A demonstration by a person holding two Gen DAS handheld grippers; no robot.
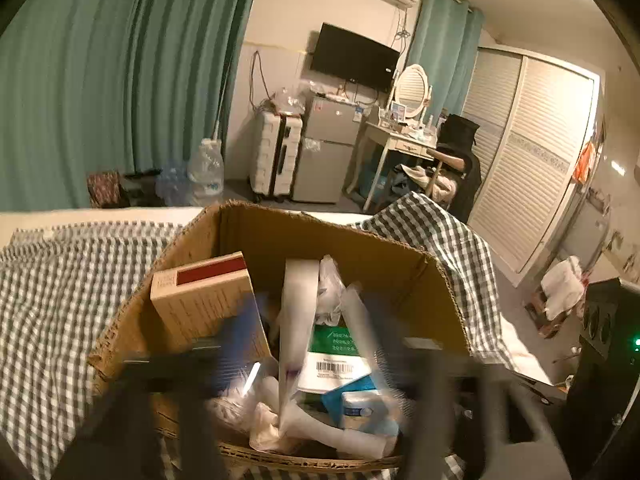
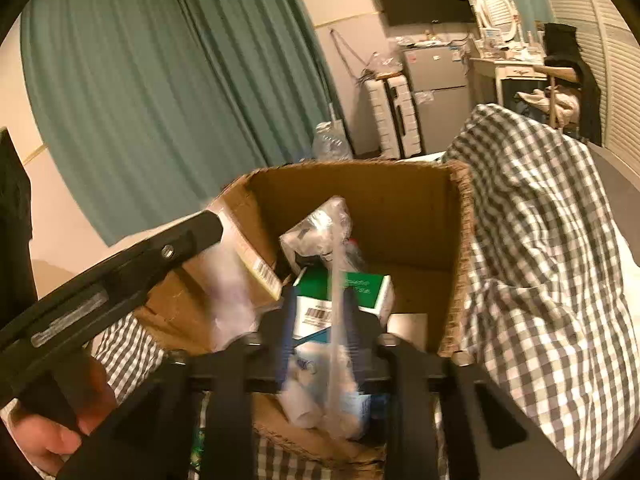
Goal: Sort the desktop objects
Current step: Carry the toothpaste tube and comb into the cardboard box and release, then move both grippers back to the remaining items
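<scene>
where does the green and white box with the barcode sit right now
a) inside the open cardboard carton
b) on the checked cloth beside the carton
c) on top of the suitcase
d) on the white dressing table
a: the green and white box lies among wrappers and bags within the brown walls of the cardboard carton, which stands on the checked cloth; the right wrist view shows the same.

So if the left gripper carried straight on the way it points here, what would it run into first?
Most likely the clutter in the cardboard box: the left gripper aims down into it, at the green and white carton and the white roll beside it. Blur makes depth uncertain.
</scene>
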